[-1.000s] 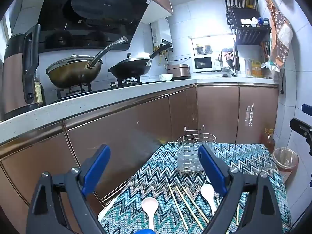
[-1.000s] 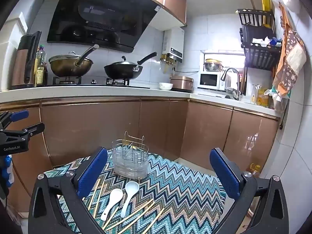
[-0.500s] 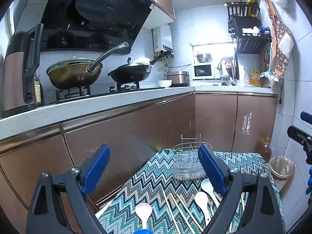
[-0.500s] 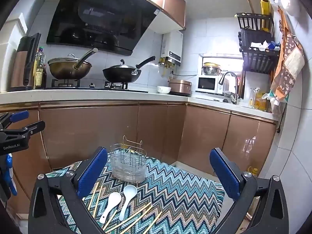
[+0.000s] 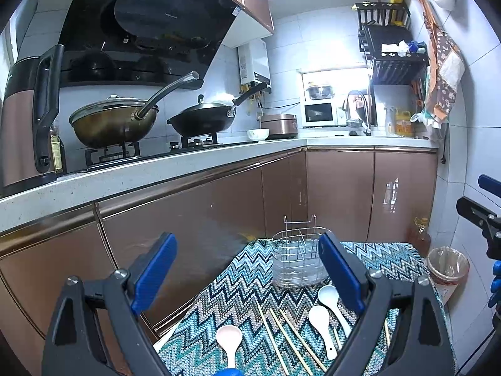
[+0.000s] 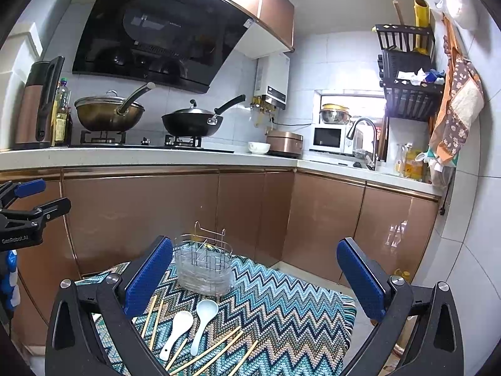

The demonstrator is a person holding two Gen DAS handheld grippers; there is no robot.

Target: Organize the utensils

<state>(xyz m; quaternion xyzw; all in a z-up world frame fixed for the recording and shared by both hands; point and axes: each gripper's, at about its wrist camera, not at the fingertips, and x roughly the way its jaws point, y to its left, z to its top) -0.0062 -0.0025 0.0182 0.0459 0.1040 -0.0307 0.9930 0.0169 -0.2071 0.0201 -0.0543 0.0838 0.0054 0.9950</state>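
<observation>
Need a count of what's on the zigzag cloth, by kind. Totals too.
Spoons: 3
Chopsticks: 6 visible in the right wrist view; a claw may hide others
Wire utensil holder: 1
Total: 10
</observation>
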